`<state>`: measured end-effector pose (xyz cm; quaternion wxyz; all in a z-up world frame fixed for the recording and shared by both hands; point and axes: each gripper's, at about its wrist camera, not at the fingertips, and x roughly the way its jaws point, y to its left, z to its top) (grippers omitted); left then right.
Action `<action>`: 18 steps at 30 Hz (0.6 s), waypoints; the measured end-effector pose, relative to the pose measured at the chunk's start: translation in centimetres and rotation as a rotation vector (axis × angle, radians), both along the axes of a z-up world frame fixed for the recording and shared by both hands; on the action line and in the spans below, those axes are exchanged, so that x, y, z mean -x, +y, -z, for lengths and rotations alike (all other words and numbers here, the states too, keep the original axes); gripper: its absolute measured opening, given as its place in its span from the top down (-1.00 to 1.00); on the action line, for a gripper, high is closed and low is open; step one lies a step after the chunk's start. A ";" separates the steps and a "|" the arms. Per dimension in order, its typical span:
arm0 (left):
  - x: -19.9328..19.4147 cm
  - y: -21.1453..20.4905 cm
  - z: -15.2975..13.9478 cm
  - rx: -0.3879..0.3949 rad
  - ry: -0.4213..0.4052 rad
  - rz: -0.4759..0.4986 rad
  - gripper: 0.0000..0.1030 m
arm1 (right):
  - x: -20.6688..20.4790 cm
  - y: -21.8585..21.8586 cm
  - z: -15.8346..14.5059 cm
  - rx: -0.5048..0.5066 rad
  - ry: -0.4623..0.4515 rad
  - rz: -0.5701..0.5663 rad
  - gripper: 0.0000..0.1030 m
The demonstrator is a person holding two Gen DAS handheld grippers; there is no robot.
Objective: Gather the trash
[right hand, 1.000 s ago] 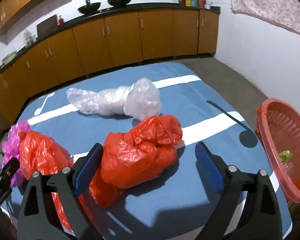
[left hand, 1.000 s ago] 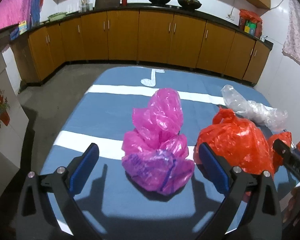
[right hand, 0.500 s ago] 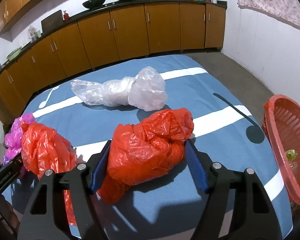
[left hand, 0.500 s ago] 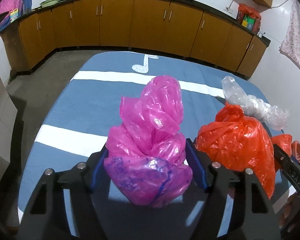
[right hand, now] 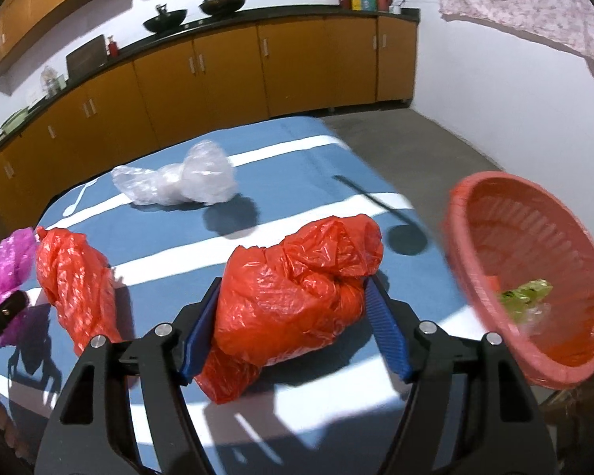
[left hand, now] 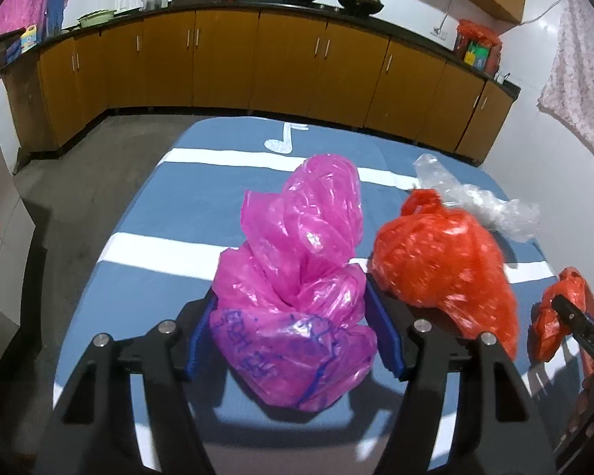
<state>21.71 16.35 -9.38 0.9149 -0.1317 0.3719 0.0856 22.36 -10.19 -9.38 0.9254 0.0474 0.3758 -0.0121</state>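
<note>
Only the right view shows the red basket; right tool grips an orange bag, closing left tool a pink bag.

left gripper closing on pink bag, blue table

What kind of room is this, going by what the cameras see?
Most likely a home kitchen: wooden cabinets run under a dark countertop, two black woks sit on it, and a cloth-covered table stands in front.
</note>
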 end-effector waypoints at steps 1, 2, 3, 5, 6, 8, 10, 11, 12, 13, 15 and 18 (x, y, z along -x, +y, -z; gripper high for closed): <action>0.4 -0.1 -0.3 0.003 -0.008 0.001 -0.27 | 0.4 -0.5 -0.2 0.001 -0.006 0.010 -0.35; 0.8 -0.2 -0.5 0.005 -0.016 0.006 -0.27 | 0.7 -0.8 -0.3 0.001 -0.009 0.016 -0.35; 1.2 -0.4 -0.8 0.007 -0.024 0.012 -0.27 | 1.1 -1.3 -0.4 -0.001 -0.011 0.023 -0.35; 2.1 -1.2 -1.4 0.007 -0.041 0.028 -0.27 | 2.0 -2.3 -0.8 -0.006 -0.020 0.039 -0.35; 2.5 -1.5 -1.6 0.009 -0.050 0.035 -0.27 | 2.4 -2.7 -0.9 -0.005 -0.025 0.044 -0.35; 3.2 -2.3 -2.3 0.008 -0.068 0.054 -0.27 | 3.3 -3.4 -1.2 0.003 -0.041 0.056 -0.35; 3.9 -3.3 -3.1 -0.004 -0.090 0.078 -0.27 | 4.2 -4.0 -1.8 0.013 -0.062 0.070 -0.35; 4.2 -3.9 -3.4 -0.010 -0.099 0.091 -0.27 | 4.6 -4.4 -2.0 0.016 -0.071 0.076 -0.35; 4.5 -4.5 -3.8 -0.017 -0.107 0.106 -0.27 | 4.9 -4.6 -2.2 0.020 -0.081 0.083 -0.35; 4.8 -5.2 -4.2 -0.021 -0.115 0.122 -0.27 | 5.3 -4.9 -2.5 0.026 -0.093 0.089 -0.35; 5.0 -6.2 -4.7 -0.023 -0.128 0.150 -0.27 | 6.0 -5.4 -2.9 0.047 -0.113 0.097 -0.35; 5.3 -7.9 -5.5 -0.023 -0.144 0.187 -0.27 | 7.0 -5.8 -3.5 0.091 -0.145 0.103 -0.35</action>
